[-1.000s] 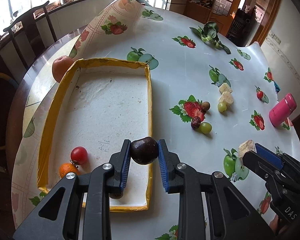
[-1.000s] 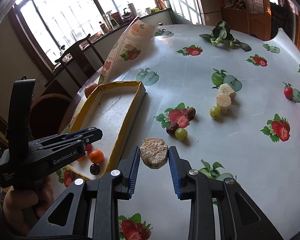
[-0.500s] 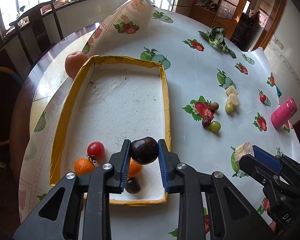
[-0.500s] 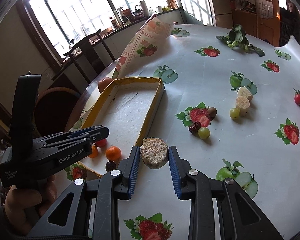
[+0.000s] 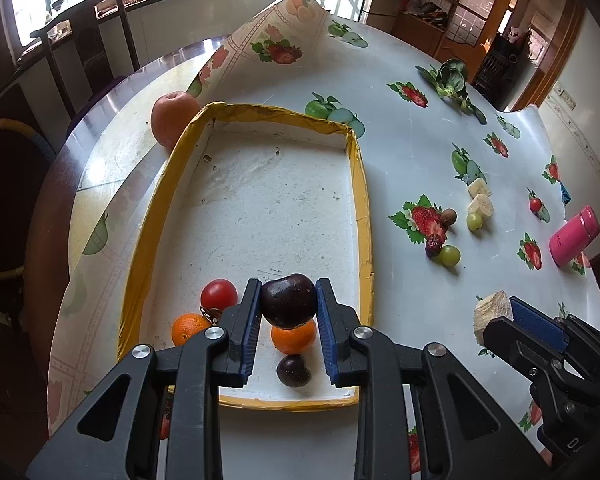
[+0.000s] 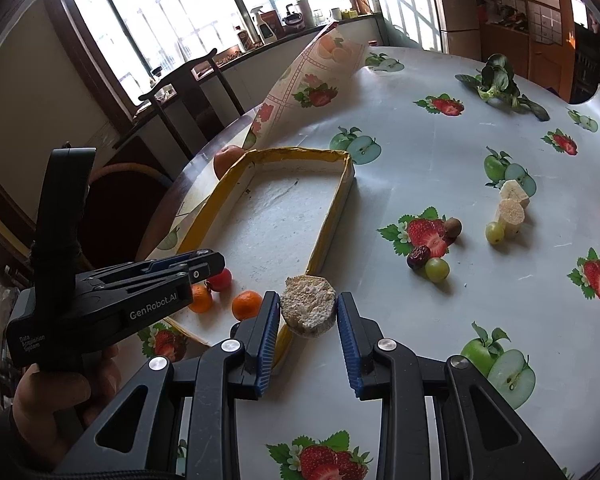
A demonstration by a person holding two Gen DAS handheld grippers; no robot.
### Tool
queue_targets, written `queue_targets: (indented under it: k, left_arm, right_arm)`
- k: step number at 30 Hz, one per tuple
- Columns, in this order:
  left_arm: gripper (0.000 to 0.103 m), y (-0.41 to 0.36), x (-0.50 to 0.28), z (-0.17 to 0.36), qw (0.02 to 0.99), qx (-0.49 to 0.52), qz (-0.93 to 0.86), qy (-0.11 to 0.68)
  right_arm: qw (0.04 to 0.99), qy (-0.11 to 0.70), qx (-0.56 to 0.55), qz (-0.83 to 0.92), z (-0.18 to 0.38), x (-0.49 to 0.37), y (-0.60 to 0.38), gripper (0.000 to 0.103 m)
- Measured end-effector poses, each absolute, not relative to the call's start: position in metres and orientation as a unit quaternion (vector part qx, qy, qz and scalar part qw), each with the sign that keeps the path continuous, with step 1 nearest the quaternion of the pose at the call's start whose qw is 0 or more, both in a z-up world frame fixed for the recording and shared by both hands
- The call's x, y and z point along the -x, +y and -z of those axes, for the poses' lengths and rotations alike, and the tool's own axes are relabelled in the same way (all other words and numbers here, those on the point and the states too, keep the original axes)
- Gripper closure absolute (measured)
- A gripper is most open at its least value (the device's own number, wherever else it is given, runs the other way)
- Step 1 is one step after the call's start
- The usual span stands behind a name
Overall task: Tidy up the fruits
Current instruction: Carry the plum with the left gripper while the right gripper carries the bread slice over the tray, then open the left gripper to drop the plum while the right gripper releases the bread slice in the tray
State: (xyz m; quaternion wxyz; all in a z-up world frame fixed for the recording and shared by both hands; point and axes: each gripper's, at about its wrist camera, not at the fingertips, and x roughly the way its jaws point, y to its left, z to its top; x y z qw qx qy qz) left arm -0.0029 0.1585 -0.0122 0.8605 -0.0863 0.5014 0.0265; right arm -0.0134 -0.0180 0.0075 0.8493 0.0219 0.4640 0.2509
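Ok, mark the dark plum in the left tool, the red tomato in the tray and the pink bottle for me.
Dark round plum (image 5: 288, 300), left wrist view, middle of its glossy front.
Small red tomato (image 5: 219, 294), left wrist view, centre of its top.
Pink cylindrical bottle (image 5: 574, 235), left wrist view, middle of its side.

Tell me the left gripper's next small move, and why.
Probably lower and open: the left gripper holds the dark plum above the tray, directly over an orange. Shifting slightly toward bare tray floor first seems wise.
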Motion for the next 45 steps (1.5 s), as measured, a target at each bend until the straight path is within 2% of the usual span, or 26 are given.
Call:
queue_targets:
  k: [17,31,45]
  left_arm:
    - [0.079,0.195,-0.014,0.026,0.850,0.112,-0.048,0.512]
    - [0.079,0.218,-0.061,0.064,0.829,0.135,-0.066,0.539]
    - [0.079,0.218,-0.079,0.097,0.811,0.142,-0.064,0.565]
  right_arm:
    - [0.833,0.475,-0.005,-0.284,0.008,-0.010,0.026,0.073]
    - [0.806,0.512,0.026,-0.296,0.059,-0.052,0.086,0.073]
    - [0.789,0.536,0.047,-0.297,0.094,-0.069,0.106,0.073]
